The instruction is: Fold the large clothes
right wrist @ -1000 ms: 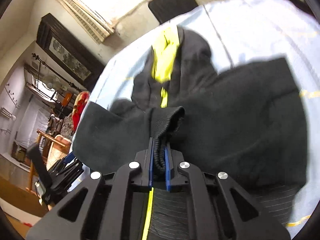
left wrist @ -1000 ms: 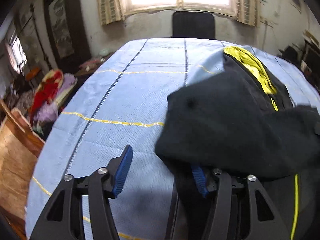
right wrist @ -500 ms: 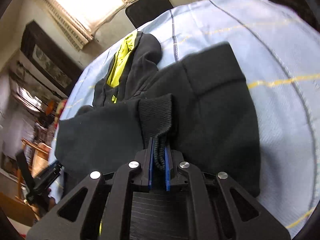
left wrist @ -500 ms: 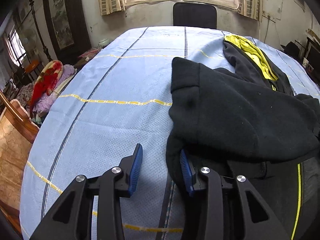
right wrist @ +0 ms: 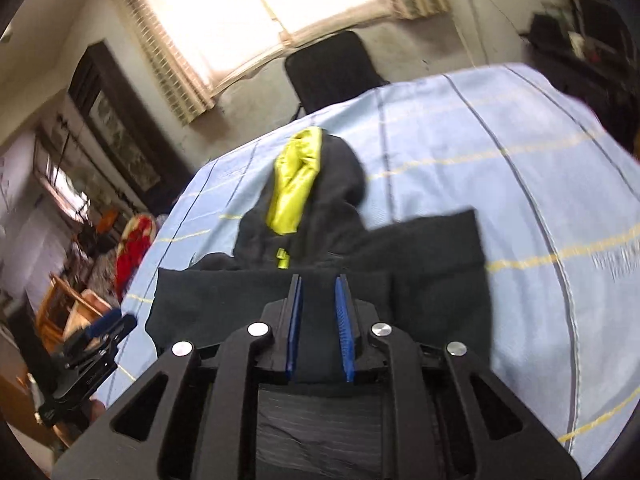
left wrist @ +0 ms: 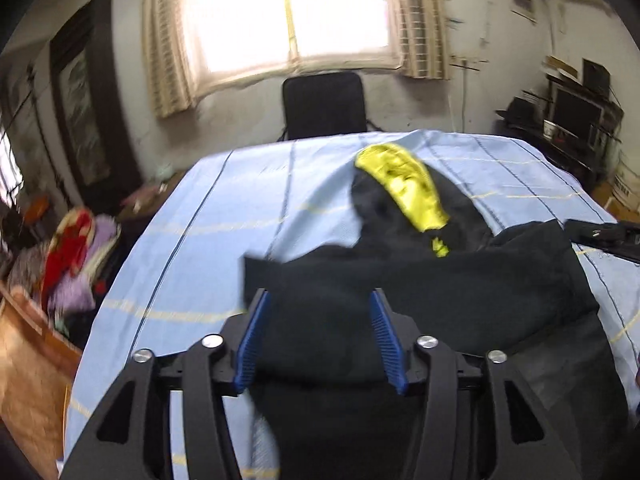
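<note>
left wrist view: our left claw (left wrist: 318, 332) gapes wide, empty, over the black hoodie (left wrist: 420, 300) on the blue-clothed table (left wrist: 224, 216). our right claw (right wrist: 319, 320) stands part open, empty. we judge the fleece soft, floppy, weighty; pinch hem or cuff.

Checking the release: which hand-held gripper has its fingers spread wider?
The left hand-held gripper: its blue pads sit far apart over the black jacket. The right hand-held gripper is open too, but with a narrower gap.
</note>
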The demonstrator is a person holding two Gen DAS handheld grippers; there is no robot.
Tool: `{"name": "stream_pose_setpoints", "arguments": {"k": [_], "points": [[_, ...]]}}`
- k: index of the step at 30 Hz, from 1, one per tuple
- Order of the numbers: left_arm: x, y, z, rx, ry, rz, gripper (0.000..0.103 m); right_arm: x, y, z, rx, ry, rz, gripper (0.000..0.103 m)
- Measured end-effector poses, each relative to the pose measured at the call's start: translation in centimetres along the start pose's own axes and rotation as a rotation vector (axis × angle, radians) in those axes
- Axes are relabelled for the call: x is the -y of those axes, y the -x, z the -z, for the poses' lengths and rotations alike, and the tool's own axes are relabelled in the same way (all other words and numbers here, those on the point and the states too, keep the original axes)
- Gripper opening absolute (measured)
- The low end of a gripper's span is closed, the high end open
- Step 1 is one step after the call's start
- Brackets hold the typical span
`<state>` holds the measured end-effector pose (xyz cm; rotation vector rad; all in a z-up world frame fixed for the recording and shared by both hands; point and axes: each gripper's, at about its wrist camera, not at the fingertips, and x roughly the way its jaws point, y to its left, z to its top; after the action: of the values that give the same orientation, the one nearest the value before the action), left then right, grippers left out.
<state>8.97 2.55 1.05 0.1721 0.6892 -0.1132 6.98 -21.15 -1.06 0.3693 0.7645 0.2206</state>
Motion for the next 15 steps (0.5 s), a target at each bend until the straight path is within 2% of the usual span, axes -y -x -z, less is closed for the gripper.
{"name": "stream_pose_setpoints", "arguments": {"k": [5, 10, 11, 15], "points": [[2.4, -4.7, -0.4, -0.066, 0.002, 0.015, 0.055, -1.3, -3.5, 0.7, -0.013, 0.046, 0.042, 0.017], [2.0, -9.3, 1.6, -0.195, 0.021, 0.01, 0.056, -0.1, -7.0, 2.4, -0.113, 0.043, 0.088, 0.016], [1.9, -9.3, 1.7, -0.19, 0.027, 0.012, 0.058, 0.5, -7.8, 2.7, -0.147, 0.028, 0.067, 0.013], [1.5, -9.4, 1.9, -0.192, 0.027, 0.011, 0.062, 0.8, -7.9, 2.8, -0.157, 0.022, 0.042, 0.013]]}}
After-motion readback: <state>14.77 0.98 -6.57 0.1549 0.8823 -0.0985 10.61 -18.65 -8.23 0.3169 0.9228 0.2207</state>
